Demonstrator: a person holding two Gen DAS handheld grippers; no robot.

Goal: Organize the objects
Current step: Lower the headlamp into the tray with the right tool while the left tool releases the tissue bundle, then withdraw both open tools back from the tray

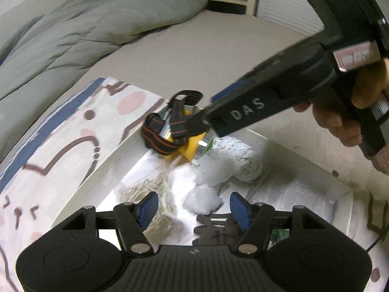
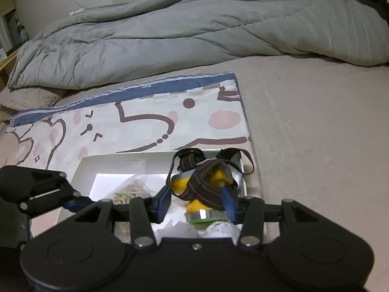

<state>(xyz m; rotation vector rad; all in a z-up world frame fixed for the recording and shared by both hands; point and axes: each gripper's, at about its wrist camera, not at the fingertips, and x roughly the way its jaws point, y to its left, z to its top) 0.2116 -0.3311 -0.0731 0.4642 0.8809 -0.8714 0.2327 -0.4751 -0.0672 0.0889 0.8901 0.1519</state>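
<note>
Yellow plastic wrapped in striped black straps — my right claw [image 2: 198,200] has this headlamp [image 2: 204,189] between its blue pads, over the far corner of the white box [image 2: 82,165]; whether the pads press it I cannot tell. From the left view my left claw [image 1: 194,209] stands apart and empty above crumpled white wrapping [image 1: 206,177] and a bag of cord [image 1: 155,194] — mostly hidden in the right view.
</note>
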